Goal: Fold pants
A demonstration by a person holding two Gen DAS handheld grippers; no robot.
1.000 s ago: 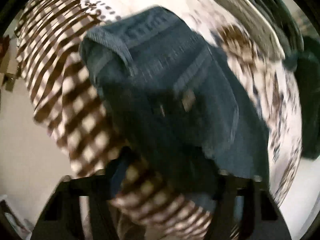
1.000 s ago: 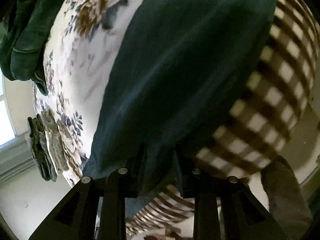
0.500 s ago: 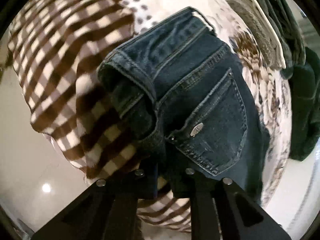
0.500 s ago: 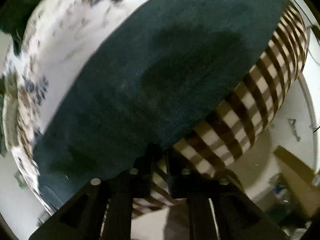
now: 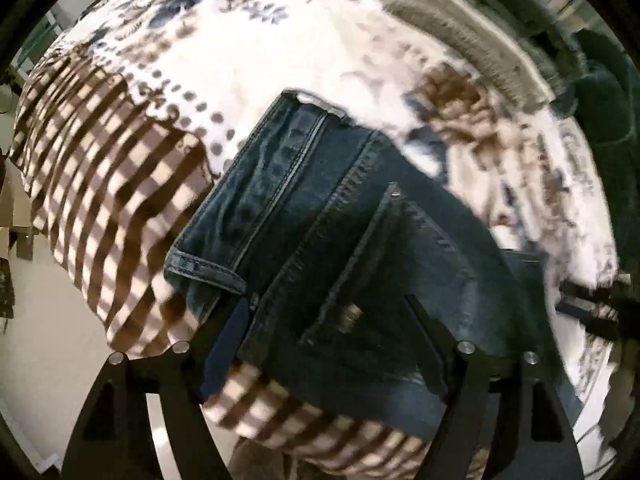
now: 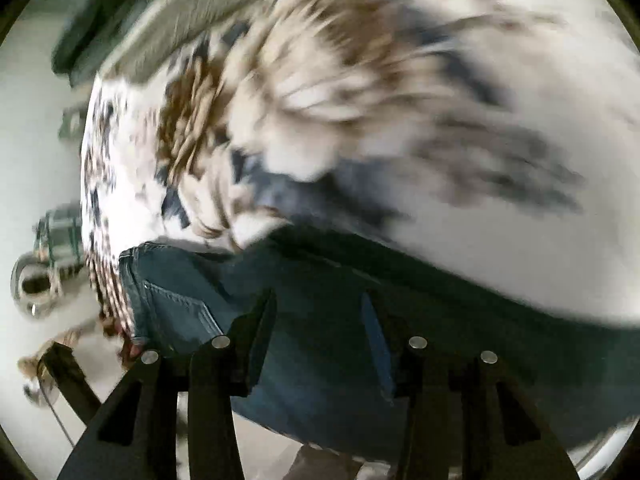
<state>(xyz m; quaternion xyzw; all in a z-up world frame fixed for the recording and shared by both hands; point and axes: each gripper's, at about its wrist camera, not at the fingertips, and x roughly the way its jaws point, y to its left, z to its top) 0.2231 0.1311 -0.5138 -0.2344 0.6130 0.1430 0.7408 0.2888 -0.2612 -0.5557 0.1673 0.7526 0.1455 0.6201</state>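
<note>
Denim filled both views: one pair of jeans [image 5: 360,248] lay on the bed [image 5: 280,52], across its floral sheet and brown checked blanket [image 5: 112,168], waistband and back pocket up. The left claw [image 5: 332,340] had just been opening and stood wide over the pocket, gripping nothing. The right claw [image 6: 320,320], also just opening, hovered half-spread over the jeans, empty, in a blurred view.

Motion blur smears the white floral bedspread [image 6: 360,100] across the right wrist view from nine to three o'clock. The dark blue denim pants [image 6: 440,340] run off at four o'clock. In the left wrist view, a dark green garment [image 5: 608,120] is cut off at two o'clock.
</note>
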